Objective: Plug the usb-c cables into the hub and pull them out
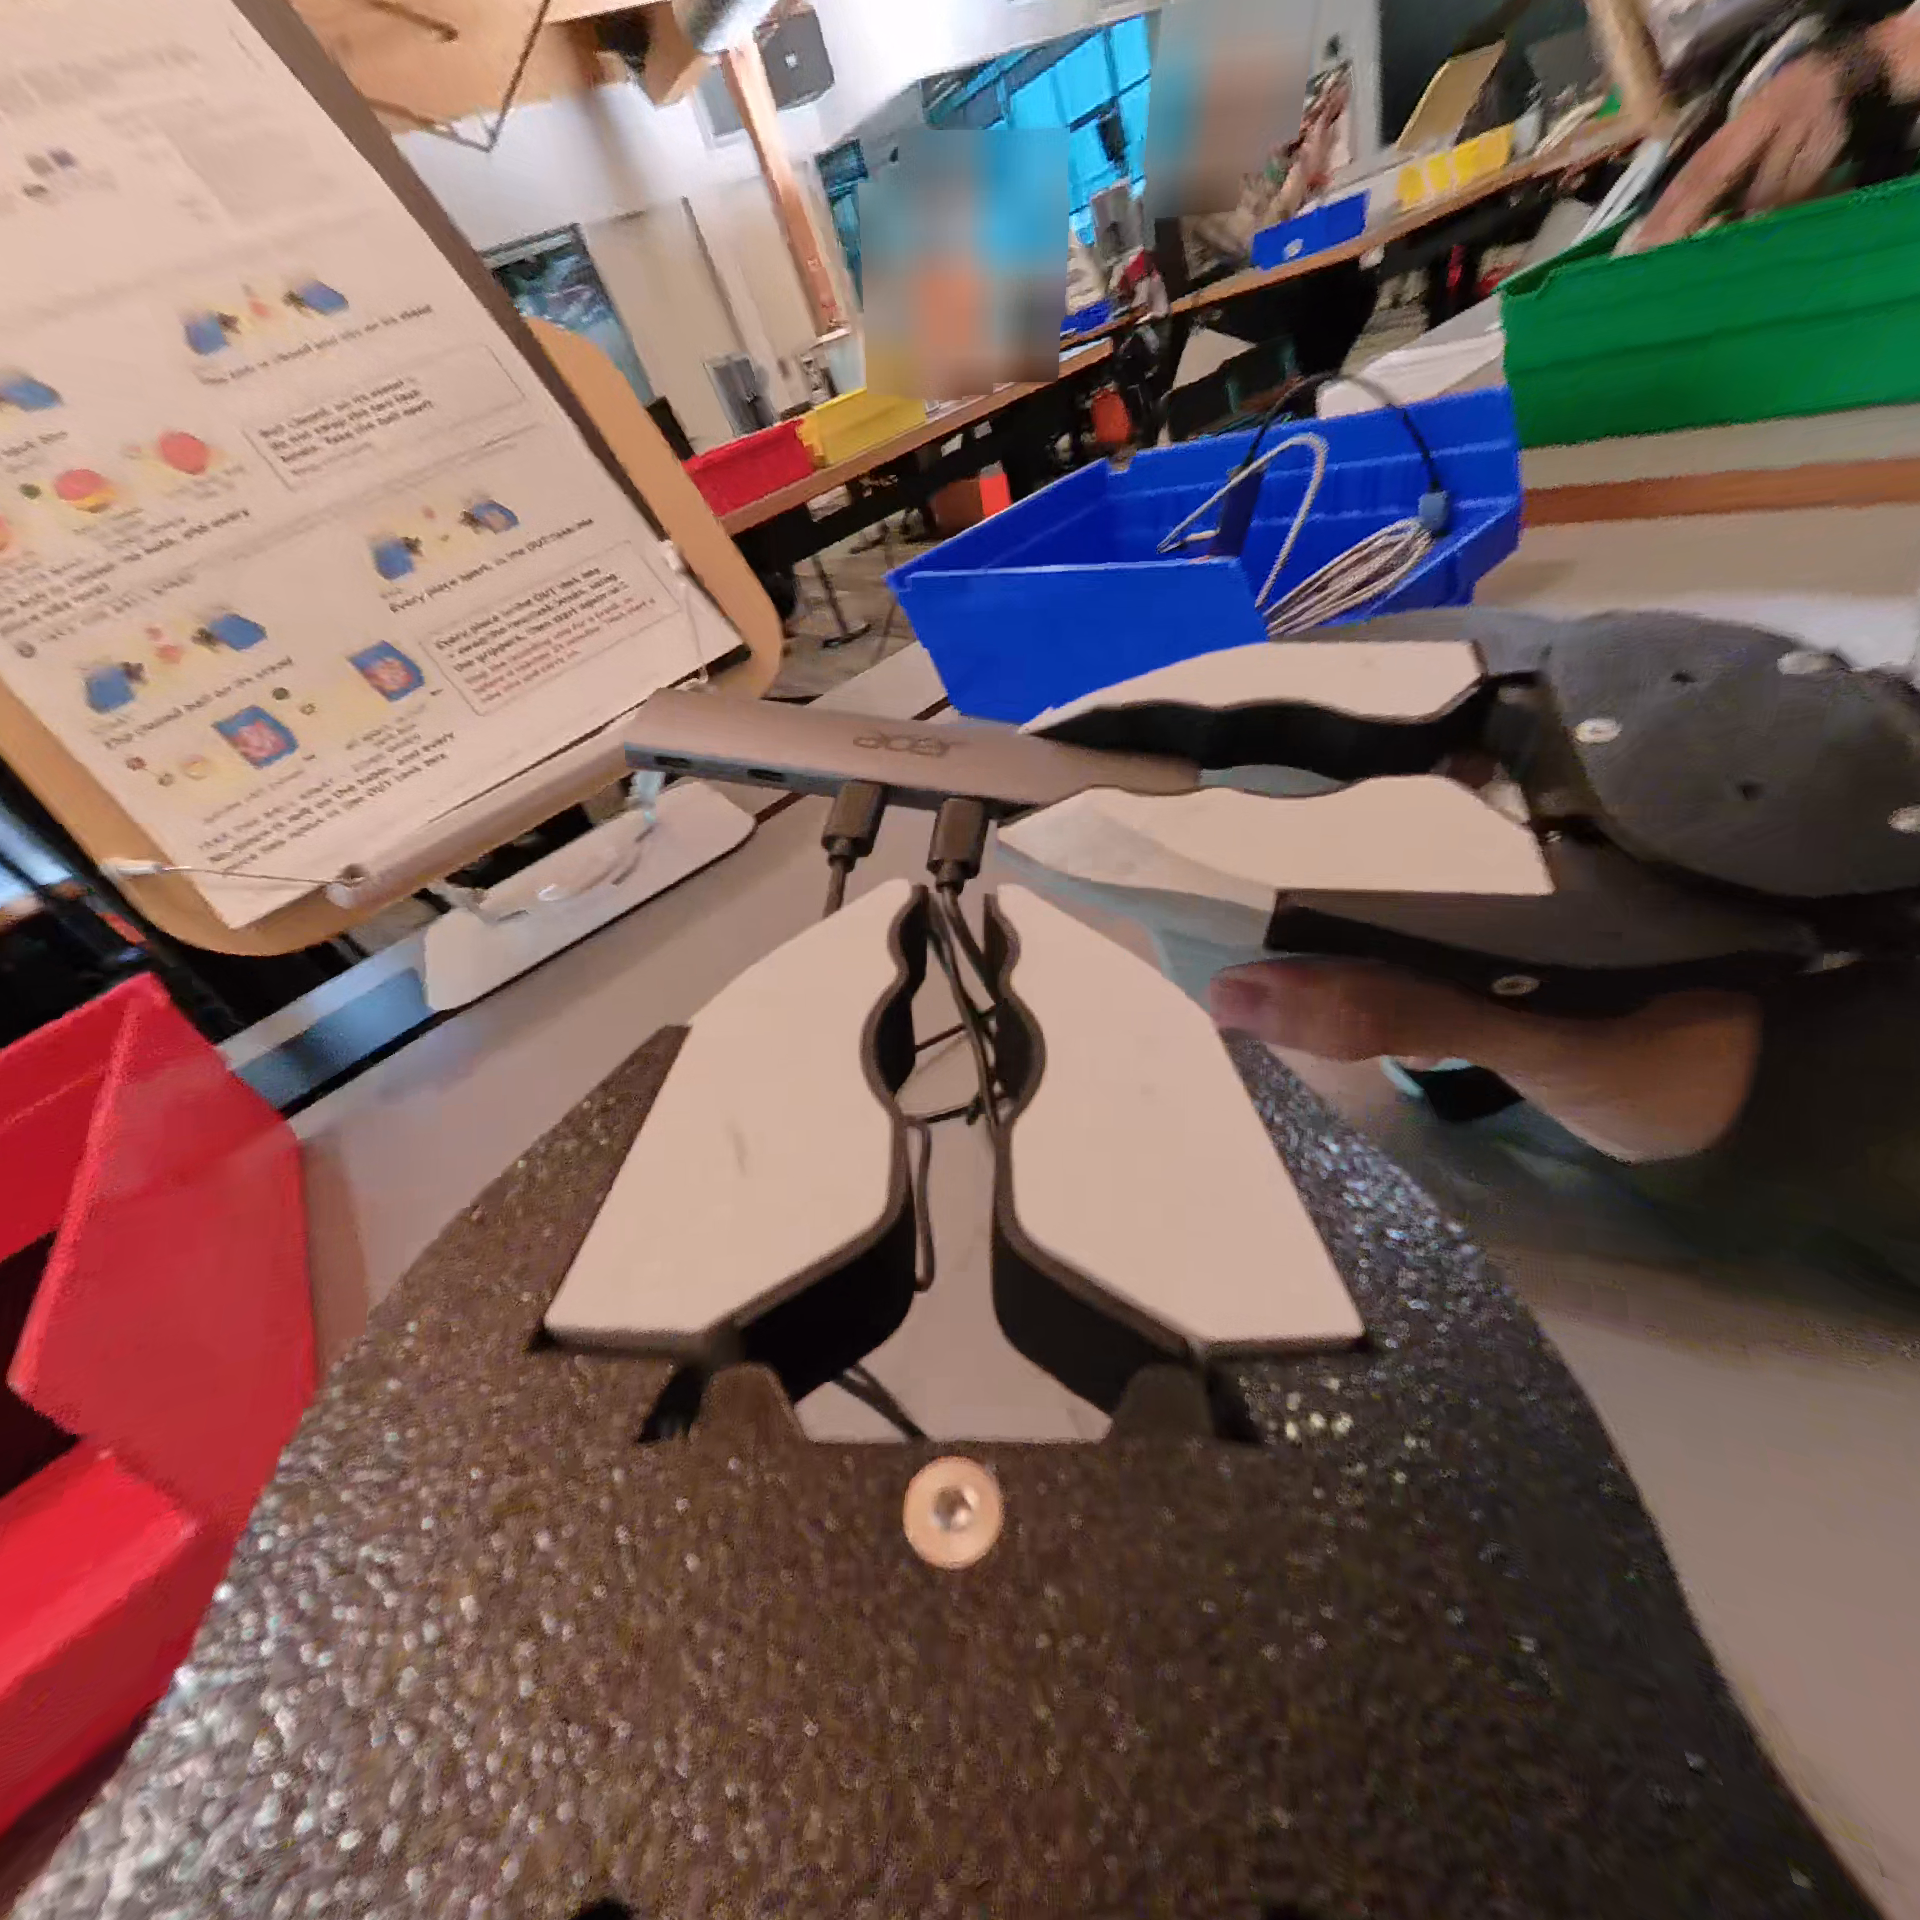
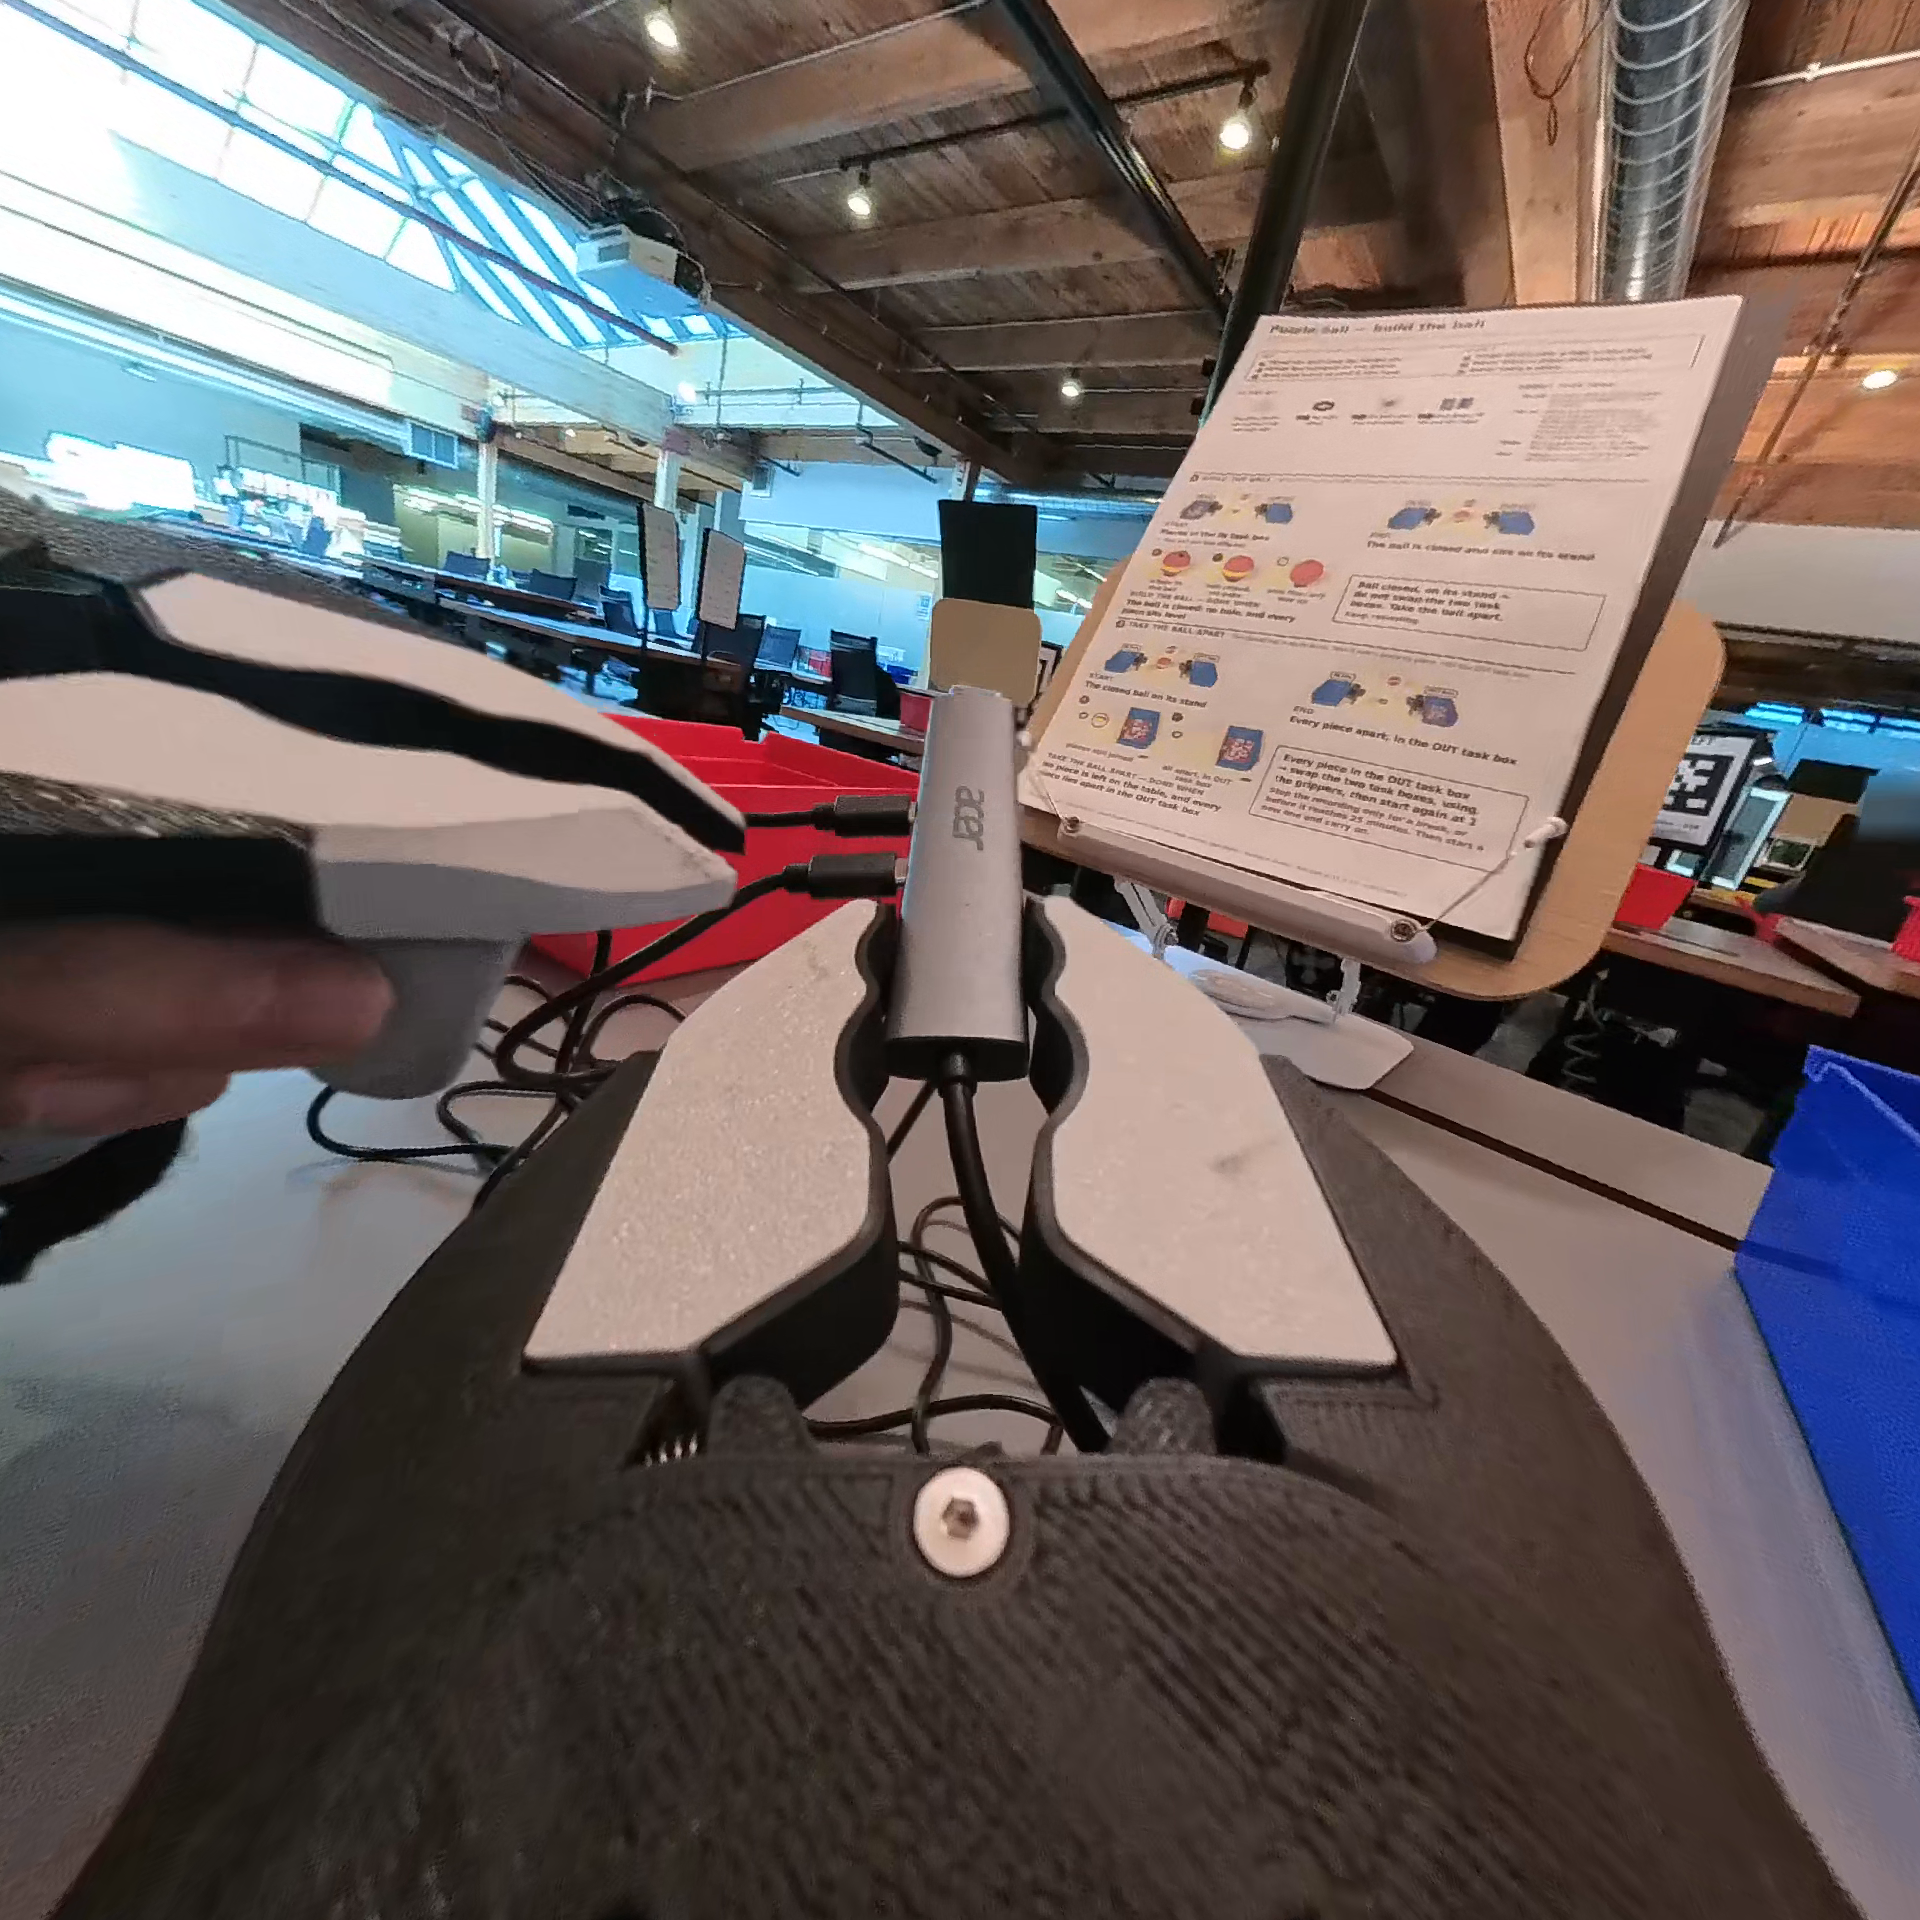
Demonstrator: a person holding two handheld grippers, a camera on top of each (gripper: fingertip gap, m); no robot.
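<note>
2 usb-c cables (image 1: pixel 902 826) plugged into hub (image 2: pixel 961 883) clamped in right claw (image 2: pixel 958 940)

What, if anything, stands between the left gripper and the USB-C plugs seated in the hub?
Nothing visible. The left gripper sits just short of one plug in the hub, its cable running between the fingers.

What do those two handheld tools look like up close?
Both match: the left tool and right tool each have a rough, speckled black plastic body, two broad flat light-grey fingers with wavy black inner edges, and a silver screw in the centre. A person's bare fingers show beneath one; no sleeve shows.
</note>
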